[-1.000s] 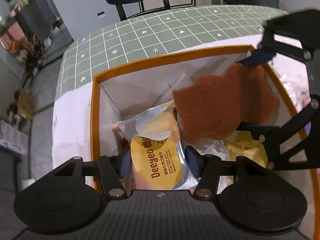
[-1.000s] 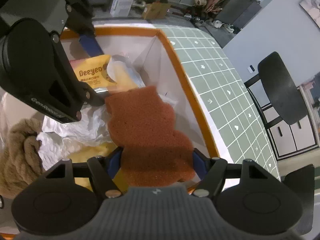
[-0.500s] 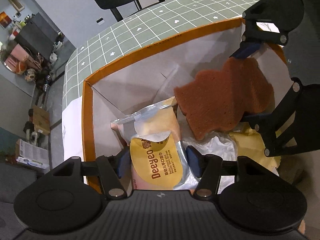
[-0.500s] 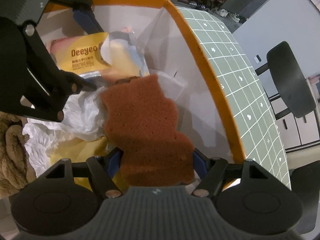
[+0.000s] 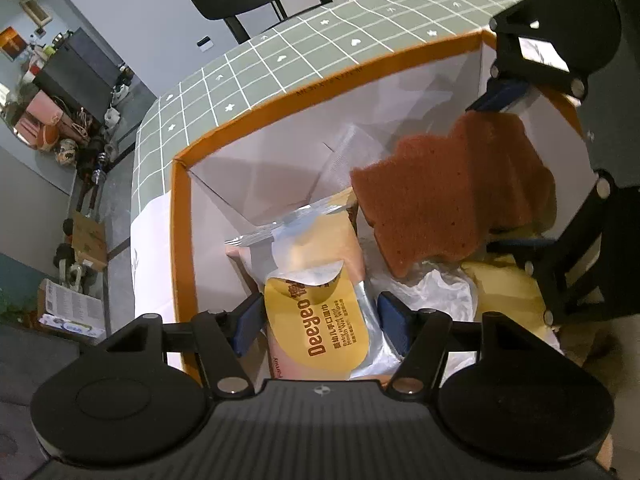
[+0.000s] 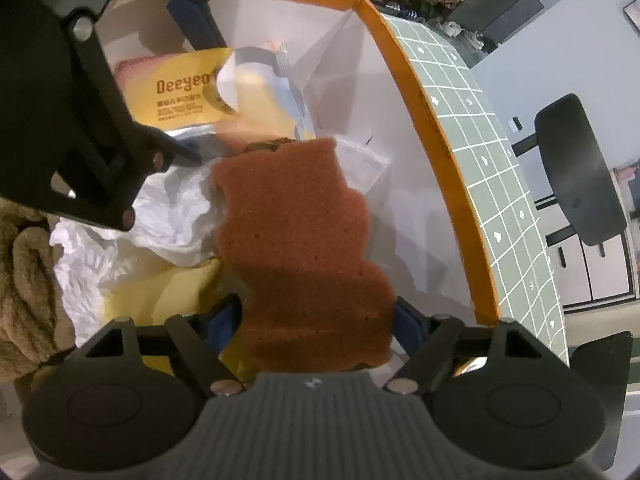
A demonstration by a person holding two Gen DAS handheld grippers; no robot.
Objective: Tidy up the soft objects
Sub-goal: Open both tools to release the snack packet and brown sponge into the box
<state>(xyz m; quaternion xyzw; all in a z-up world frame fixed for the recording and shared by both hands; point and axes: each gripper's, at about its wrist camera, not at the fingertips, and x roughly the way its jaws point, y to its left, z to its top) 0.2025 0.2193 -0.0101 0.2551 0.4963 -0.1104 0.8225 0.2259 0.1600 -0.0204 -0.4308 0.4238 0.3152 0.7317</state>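
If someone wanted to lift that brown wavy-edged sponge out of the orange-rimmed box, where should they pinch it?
Probably across its narrow end, coming from above, on the side where the right gripper now straddles it. The brown sponge is a flat slab with scalloped edges, leaning up off the white crumpled plastic, so that end is exposed. The orange-rimmed box wall blocks the far side.

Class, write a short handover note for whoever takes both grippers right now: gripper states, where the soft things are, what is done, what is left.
Left gripper: jaws have just been opening around the wipes pack, low in the orange-rimmed box.
Right gripper: jaws also just opening; brown sponge between them, over the box.
Done: white plastic bag and yellow cloth lie inside.
Left: let both go and pull clear. Tan knit piece sits at the edge; its place is unclear.
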